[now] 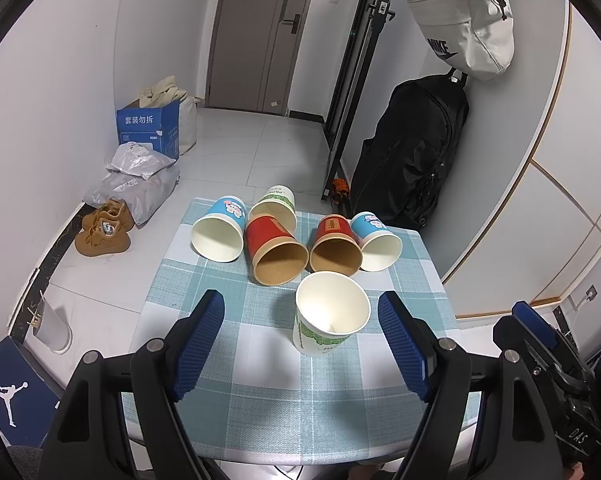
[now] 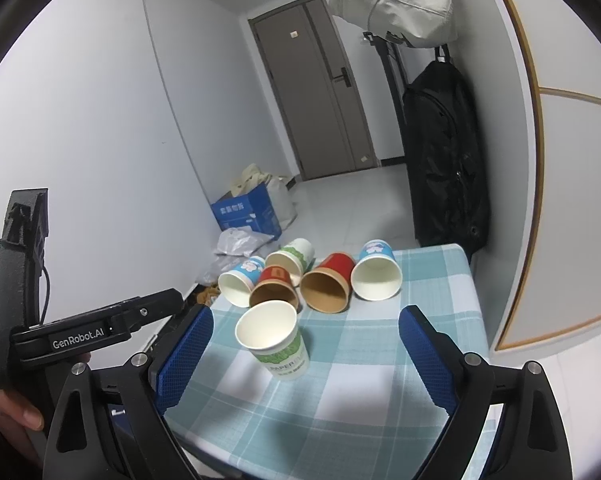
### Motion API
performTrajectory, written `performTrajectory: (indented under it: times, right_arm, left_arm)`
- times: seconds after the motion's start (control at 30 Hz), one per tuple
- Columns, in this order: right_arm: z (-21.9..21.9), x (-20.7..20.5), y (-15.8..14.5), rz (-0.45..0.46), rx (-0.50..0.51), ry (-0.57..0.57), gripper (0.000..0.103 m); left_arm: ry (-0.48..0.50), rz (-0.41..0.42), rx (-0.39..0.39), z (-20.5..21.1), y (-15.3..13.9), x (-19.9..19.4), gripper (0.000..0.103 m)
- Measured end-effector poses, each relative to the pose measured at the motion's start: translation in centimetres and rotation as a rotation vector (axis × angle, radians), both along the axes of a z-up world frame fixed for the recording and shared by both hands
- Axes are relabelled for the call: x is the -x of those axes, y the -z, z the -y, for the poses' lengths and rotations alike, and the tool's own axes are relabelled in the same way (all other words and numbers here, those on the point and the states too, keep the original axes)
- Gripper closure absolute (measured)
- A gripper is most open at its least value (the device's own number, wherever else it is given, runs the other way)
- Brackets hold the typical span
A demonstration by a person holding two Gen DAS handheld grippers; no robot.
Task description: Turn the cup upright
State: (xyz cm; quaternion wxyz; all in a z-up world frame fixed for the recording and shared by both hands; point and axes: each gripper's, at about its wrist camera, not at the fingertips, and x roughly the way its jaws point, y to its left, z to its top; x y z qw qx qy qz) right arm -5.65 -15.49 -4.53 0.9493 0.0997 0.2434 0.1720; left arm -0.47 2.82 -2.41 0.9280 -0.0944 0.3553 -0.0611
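A white and green paper cup (image 1: 327, 318) stands upright on the checked tablecloth (image 1: 260, 392); it also shows in the right wrist view (image 2: 278, 344). Behind it several cups lie on their sides with mouths toward me: a blue one (image 1: 220, 232), a green and white one (image 1: 276, 204), two red ones (image 1: 274, 252) (image 1: 334, 246) and another blue one (image 1: 376, 242). My left gripper (image 1: 300, 340) is open and empty, its jaws on either side of the upright cup without touching it. My right gripper (image 2: 304, 356) is open and empty, just short of the upright cup.
The small table's far edge lies just behind the cups. A black backpack (image 1: 412, 152) and a white bag (image 1: 464, 20) hang at the right. A blue box (image 1: 148, 128), plastic bags and brown shoes (image 1: 104, 228) sit on the floor to the left.
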Motion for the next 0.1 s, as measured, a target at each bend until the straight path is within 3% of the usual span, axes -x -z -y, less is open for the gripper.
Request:
performTrajectory:
  times: [0.1]
  right_arm:
    - [0.05,-0.06,0.04,-0.006,-0.003,0.002,0.008]
  left_arm:
    - [0.004,0.012,0.010,0.08,-0.16,0.11,0.027]
